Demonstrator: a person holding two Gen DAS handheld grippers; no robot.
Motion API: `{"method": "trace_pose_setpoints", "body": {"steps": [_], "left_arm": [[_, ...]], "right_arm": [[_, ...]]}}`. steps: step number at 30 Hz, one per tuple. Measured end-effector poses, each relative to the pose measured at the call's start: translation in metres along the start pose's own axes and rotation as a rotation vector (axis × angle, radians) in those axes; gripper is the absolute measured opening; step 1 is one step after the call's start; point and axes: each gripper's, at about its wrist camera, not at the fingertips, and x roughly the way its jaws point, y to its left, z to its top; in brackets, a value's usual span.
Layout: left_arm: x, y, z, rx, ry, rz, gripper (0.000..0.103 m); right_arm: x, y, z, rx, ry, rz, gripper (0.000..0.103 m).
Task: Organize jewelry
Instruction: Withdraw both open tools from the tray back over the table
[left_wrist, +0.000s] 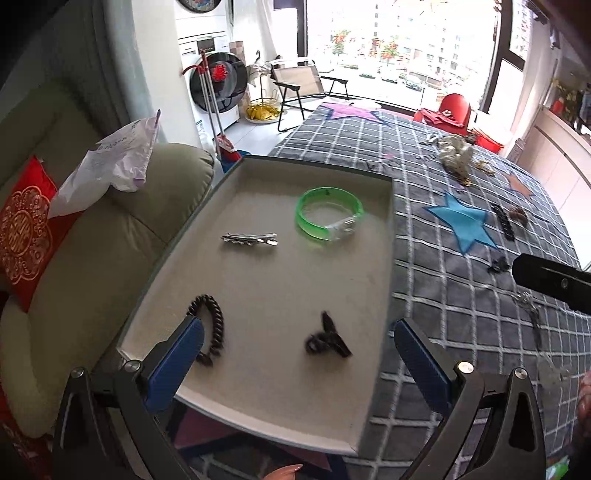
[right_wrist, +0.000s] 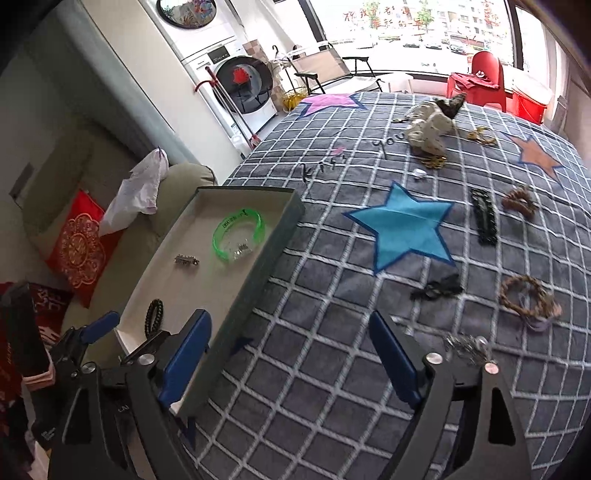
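Bright room with a wide window, a stacked washer and dryer (right_wrist: 236, 81) against the wall, a red chair (right_wrist: 484, 79) by the glass. Grey checked bedspread (right_wrist: 332, 332) sewn with stars, a blue star (right_wrist: 402, 225) near its middle. At the bed's left edge, beside a beige sofa (left_wrist: 103, 236) bearing a red cushion (left_wrist: 26, 236), a shallow grey tray (left_wrist: 373, 417).

Inside the tray: green bangle (left_wrist: 328, 218) toward the far end, silver hair clip (left_wrist: 249, 238) just left of it, coiled black hair tie (left_wrist: 210, 328) at the near left, small black claw clip (left_wrist: 328, 338) near the middle (blurred, so details unclear).

Left tongs (left_wrist: 299, 350) held apart over the tray's near end, nothing between the blue pads. Right tongs (right_wrist: 291, 354) also spread wide, nothing in them, over bare bedspread just right of the tray wall.

Loose on the bedspread, well apart from the tray: long black clip (right_wrist: 484, 218), brown scrunchie (right_wrist: 519, 201), woven brown bracelet (right_wrist: 528, 299), small black bow (right_wrist: 437, 288), tangled silver chain (right_wrist: 467, 349) just beside the right tongs' outer finger, and a cream-and-gold heap (right_wrist: 432, 133) farther back.
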Motion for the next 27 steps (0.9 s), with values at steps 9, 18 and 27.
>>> {"method": "trace_pose_setpoints", "body": {"steps": [9,18,27], "left_arm": [[-0.017,-0.035,-0.016,0.036,0.001,-0.048,0.103],[-0.028,-0.079,-0.030,0.112,-0.001,-0.087,0.103],[-0.021,-0.127,-0.055,0.193,0.023,-0.124,0.103]], "right_arm": [[-0.028,-0.030,-0.032,0.040,-0.037,-0.005,0.103],[-0.063,-0.064,-0.059,0.113,-0.083,-0.018,0.103],[-0.097,-0.122,-0.100,0.227,-0.113,-0.139,0.103]]}}
